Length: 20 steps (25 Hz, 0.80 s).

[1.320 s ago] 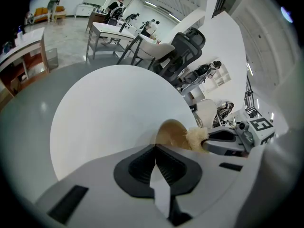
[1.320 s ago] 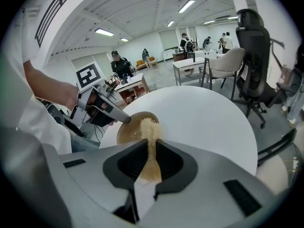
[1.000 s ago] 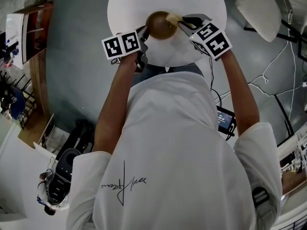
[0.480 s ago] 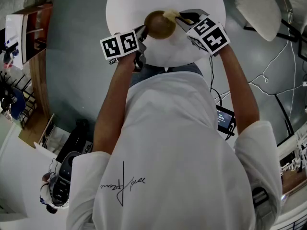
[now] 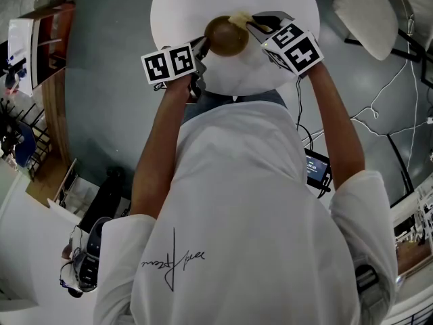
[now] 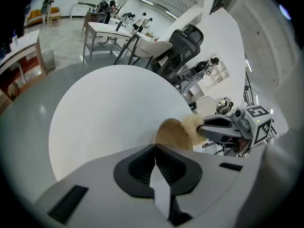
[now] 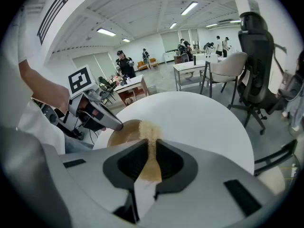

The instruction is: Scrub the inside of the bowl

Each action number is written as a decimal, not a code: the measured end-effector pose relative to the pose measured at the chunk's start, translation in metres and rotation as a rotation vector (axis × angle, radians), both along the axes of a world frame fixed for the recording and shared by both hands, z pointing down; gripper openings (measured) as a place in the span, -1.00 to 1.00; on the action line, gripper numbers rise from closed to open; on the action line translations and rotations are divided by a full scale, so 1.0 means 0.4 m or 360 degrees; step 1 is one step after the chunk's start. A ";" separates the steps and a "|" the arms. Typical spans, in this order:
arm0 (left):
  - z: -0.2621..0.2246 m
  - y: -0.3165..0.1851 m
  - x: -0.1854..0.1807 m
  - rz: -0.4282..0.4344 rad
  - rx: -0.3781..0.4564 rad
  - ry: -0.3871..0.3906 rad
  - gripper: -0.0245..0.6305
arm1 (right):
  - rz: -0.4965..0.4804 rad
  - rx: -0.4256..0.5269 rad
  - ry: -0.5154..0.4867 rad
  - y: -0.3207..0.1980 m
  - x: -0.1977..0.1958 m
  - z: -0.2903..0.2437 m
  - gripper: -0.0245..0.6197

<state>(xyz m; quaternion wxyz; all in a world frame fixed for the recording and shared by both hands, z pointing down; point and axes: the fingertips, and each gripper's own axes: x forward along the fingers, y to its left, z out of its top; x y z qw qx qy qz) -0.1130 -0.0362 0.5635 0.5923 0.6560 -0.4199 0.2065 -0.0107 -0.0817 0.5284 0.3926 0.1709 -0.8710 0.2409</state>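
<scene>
A brown wooden bowl [image 5: 226, 36] is held tilted over the round white table [image 5: 270, 73]. My left gripper [image 5: 202, 47] is shut on the bowl's near rim; in the left gripper view the bowl [image 6: 172, 136] rises just beyond the closed jaws [image 6: 155, 148]. My right gripper [image 5: 252, 24] is shut on a pale yellow sponge [image 5: 239, 20] pressed into the bowl from the right. In the right gripper view the sponge [image 7: 149, 133] runs from between the jaws [image 7: 151, 145] into the bowl [image 7: 122, 131], with the left gripper [image 7: 92, 113] on the far rim.
A white chair [image 5: 365, 12] stands right of the table, with cables [image 5: 389, 124] across the grey floor. A small screen device [image 5: 316, 169] lies by my right elbow. A wooden shelf [image 5: 49, 42] is at the left. Office chairs [image 7: 259, 70] and desks stand beyond the table.
The right gripper and the sponge have shifted slightly up and to the left against the bowl. The left gripper keeps its hold on the rim, nearly still.
</scene>
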 end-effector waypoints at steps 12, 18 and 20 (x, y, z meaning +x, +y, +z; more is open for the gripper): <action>-0.005 -0.005 0.002 0.0024 0.0009 0.0027 -0.89 | 0.0071 0.0026 -0.0028 -0.012 0.001 -0.005 -0.75; -0.010 -0.020 0.002 0.0003 0.0036 0.0053 -0.89 | 0.0122 0.0133 -0.0014 -0.027 0.015 -0.013 -0.75; -0.014 -0.028 -0.007 -0.0028 0.0064 0.0041 -0.89 | 0.0137 0.0122 -0.0014 -0.023 0.018 -0.010 -0.75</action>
